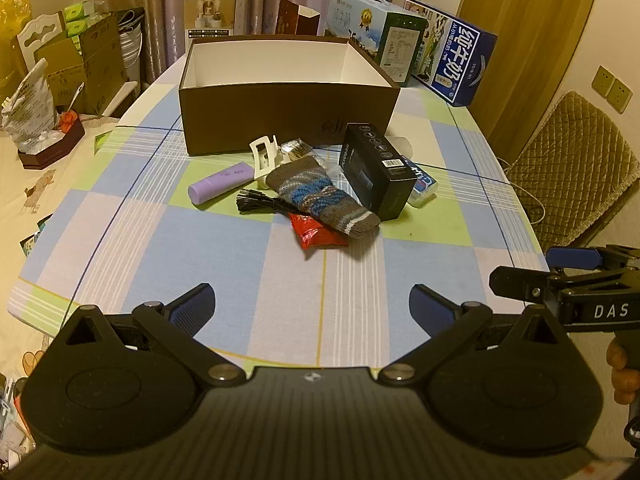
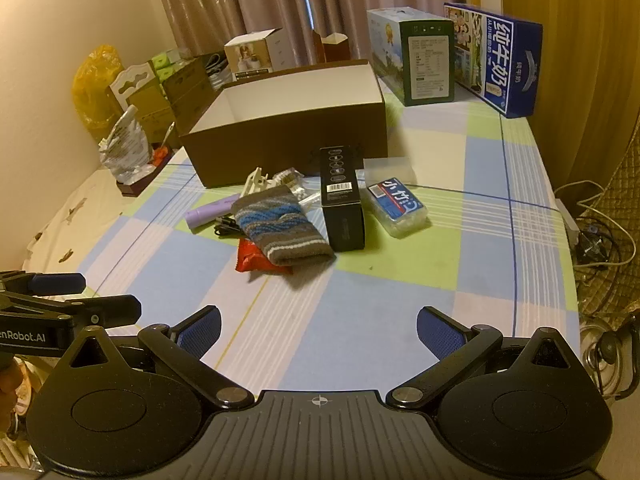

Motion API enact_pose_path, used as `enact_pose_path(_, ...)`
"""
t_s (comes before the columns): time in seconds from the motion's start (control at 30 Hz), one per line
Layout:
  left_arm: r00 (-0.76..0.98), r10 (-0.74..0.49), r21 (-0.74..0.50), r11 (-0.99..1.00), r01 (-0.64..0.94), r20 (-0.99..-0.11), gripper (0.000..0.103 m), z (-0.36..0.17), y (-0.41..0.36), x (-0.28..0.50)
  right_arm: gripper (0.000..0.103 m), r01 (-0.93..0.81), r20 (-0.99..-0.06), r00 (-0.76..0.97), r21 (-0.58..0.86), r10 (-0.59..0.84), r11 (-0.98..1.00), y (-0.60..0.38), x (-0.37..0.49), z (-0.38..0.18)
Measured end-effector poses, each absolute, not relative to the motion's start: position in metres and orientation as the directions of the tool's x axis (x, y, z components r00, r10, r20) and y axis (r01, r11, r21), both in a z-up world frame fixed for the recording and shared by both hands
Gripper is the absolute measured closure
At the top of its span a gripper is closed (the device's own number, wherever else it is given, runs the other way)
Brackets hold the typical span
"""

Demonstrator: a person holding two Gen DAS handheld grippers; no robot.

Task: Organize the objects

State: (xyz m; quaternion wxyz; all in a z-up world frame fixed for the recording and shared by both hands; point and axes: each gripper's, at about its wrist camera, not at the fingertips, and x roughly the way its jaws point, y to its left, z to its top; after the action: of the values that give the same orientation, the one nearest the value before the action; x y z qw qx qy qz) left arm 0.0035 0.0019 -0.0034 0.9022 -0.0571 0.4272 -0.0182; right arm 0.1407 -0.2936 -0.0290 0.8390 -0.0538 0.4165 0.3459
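Observation:
An open brown box (image 1: 288,120) (image 2: 288,136) with a white, bare inside stands mid-table. In front of it lies a pile: a striped knitted sock (image 1: 320,196) (image 2: 280,228), a red packet (image 1: 316,232) (image 2: 252,260), a black carton (image 1: 378,170) (image 2: 342,204), a purple tube (image 1: 220,188) (image 2: 210,214), a white hair claw (image 1: 266,158) (image 2: 254,182), a black cable (image 1: 260,205) (image 2: 226,226) and a blue tissue pack (image 1: 422,188) (image 2: 400,206). My left gripper (image 1: 312,306) is open, short of the pile. My right gripper (image 2: 318,330) is open too, holding nothing.
Milk cartons (image 1: 452,52) (image 2: 496,60) and smaller boxes (image 1: 214,16) line the table's far edge. A quilted chair (image 1: 572,168) stands right of the table. Cardboard boxes and bags (image 1: 80,60) crowd the left side. The checked tablecloth (image 1: 280,280) lies between grippers and pile.

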Motion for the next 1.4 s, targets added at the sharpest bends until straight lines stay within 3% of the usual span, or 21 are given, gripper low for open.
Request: enact_pose_path(1.4, 0.625, -0.062, -0.129, 0.990, -0.063, -0.779, 0.001, -0.005, -0.001, 0.021, 0.002, -0.656, -0.740, 0.379, 0.209, 0.555, 0.726, -0.291, 0.162, -0.029)
